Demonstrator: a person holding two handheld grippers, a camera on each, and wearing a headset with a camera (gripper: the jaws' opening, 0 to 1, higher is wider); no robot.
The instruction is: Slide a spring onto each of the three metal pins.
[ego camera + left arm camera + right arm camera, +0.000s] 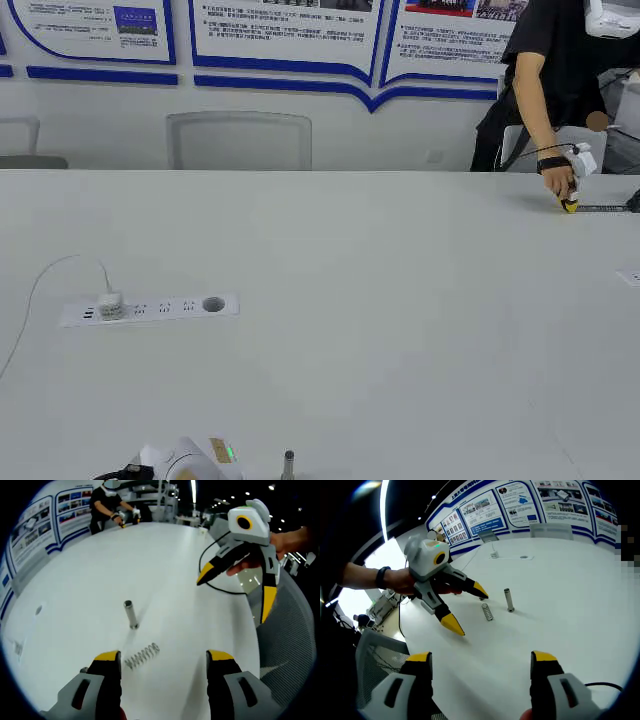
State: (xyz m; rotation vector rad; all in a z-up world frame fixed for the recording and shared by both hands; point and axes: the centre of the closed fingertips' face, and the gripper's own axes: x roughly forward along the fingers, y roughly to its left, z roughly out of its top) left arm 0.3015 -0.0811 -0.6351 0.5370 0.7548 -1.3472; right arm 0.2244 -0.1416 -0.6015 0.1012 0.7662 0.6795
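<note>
the left gripper (pixel 163 656) hovers low over the white table (pixel 400 300) with its yellow-tipped jaws spread wide and nothing between them. in the right gripper view it is seen from the side, held in a hand, jaws parted and pointing down at the work. the right gripper (pixel 481 656) is also wide open and empty. in the left gripper view it hangs higher, off to the side, with its tips angled down towards the table. a spring (pixel 142 656) lies flat on the table just ahead of the left gripper's jaws, nearer one finger than the other and touching neither. beyond it, close but apart, a metal pin (pixel 131 614) stands upright on the table with no spring on it. the head view catches the pin's top at the lower edge, with the white body of a gripper beside it. further out on the table sits a power strip (pixel 150 308) with a white plug (pixel 110 303) and its thin cable. a grey chair (pixel 238 140) stands behind the table, and another person (pixel 545 80) works at the far corner.
</note>
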